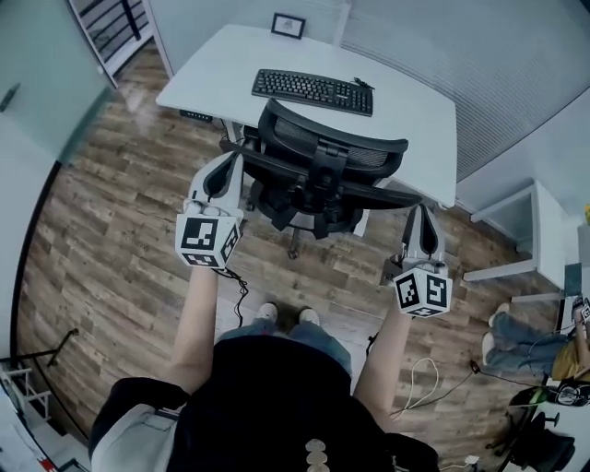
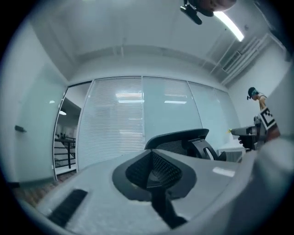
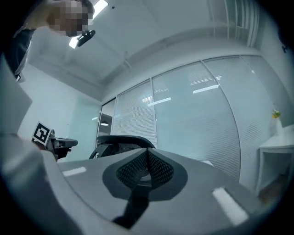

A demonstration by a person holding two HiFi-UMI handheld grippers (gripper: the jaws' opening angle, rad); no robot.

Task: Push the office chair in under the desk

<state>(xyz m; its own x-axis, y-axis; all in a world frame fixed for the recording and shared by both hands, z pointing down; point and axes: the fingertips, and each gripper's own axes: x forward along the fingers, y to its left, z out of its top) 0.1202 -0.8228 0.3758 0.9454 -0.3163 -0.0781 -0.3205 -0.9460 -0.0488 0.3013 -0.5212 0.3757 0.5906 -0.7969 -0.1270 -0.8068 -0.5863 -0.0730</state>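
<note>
- Facing the desk [image 1: 419, 115], the office chair [image 1: 323, 166] is being seen with its mesh back turned to the person. Its seat seems to be partly under the near edge, while the back and the wheeled base are showing on the near side.
- The task is being judged as not finished, since a final push toward the far side is looking necessary. How deep the seat already sits cannot be told from above.
- The left gripper [image 1: 224, 173] is being held just beside the chair's left armrest, and its jaws are being kept pressed together with nothing between them. Contact with the chair cannot be made out.
- The right gripper [image 1: 422, 226] is being held near the right armrest, likewise closed and empty and apart from the chair back.
- The chair back is being shown beyond the closed tips in both gripper views [image 2: 183, 137] [image 3: 121, 141], with neither gripper holding it.
- A keyboard [image 1: 313, 90] and a small picture frame [image 1: 289, 25] are being kept on the desktop, clear of the chair's path.
- A white side table [image 1: 516, 263] is being seen to the right, and cables [image 1: 419, 378] are lying on the floor near the person's feet. Neither is being judged as blocking the chair.
- The desk's legs are being judged as the likeliest thing for the armrests to catch on.
</note>
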